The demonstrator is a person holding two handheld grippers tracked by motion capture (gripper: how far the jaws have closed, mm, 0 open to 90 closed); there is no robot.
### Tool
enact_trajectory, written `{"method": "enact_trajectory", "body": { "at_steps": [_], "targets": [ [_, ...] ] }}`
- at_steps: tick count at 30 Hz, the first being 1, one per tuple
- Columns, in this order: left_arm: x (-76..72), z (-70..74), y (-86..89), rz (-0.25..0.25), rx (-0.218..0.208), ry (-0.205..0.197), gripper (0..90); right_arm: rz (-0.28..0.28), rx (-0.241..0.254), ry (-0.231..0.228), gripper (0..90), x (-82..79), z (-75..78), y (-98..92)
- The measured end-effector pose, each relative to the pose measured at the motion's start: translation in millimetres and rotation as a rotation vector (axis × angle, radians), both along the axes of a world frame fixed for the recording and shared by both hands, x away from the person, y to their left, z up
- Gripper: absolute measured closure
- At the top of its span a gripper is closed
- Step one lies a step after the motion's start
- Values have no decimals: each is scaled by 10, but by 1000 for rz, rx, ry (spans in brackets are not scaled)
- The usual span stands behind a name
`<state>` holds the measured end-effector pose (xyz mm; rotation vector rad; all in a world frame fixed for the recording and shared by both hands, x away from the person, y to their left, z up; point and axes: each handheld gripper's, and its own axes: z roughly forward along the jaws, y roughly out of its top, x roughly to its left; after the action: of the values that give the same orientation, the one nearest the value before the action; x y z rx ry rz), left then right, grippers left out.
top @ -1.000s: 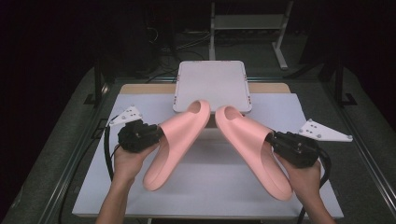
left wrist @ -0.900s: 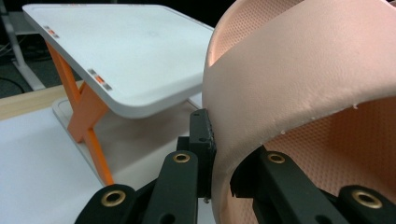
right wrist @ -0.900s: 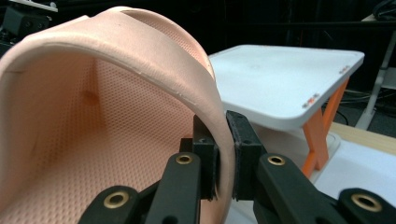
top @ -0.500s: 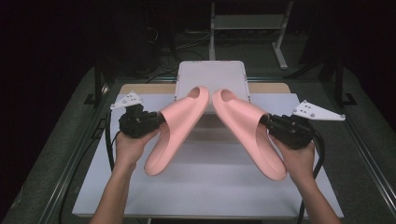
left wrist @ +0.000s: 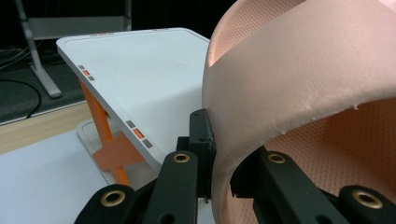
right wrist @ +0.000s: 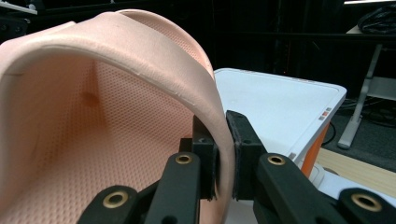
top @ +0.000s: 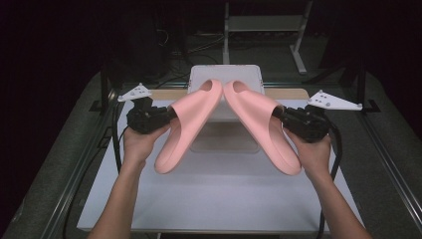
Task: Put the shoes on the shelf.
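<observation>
The 2 pink slippers cover much of the white stand (top: 225, 79): in the high view the left slipper (top: 186, 124) and right slipper (top: 263, 124) hide its front edge and its supports. In the left gripper view the left slipper runs off the top and right edges, and the stand's small grey and orange marks (left wrist: 137, 133) are too small to read. In the right gripper view the right slipper (right wrist: 93, 116) is cut by the left edge and hides the stand's left part.

Overhead light brightens the white table (top: 214, 199) while everything around the table sinks into near-black. Soft shadows sit on the table beneath the raised pink slippers (top: 191, 122). The gripper views look slightly soft, backgrounds dim.
</observation>
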<state>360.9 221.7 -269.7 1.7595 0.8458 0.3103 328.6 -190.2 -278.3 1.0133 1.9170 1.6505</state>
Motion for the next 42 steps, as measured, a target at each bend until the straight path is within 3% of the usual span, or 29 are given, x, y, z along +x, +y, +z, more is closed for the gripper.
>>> {"method": "enact_trajectory", "body": {
  "at_steps": [22, 33, 42],
  "targets": [
    [428, 144, 42, 109, 61, 27, 814, -41, -50, 27, 823, 511, 144, 103],
    [670, 260, -69, 146, 103, 28, 814, -80, -56, 49, 823, 799, 177, 96],
    [876, 211, -127, 180, 110, 59, 812, -113, -69, 69, 822, 998, 181, 100]
  ]
}}
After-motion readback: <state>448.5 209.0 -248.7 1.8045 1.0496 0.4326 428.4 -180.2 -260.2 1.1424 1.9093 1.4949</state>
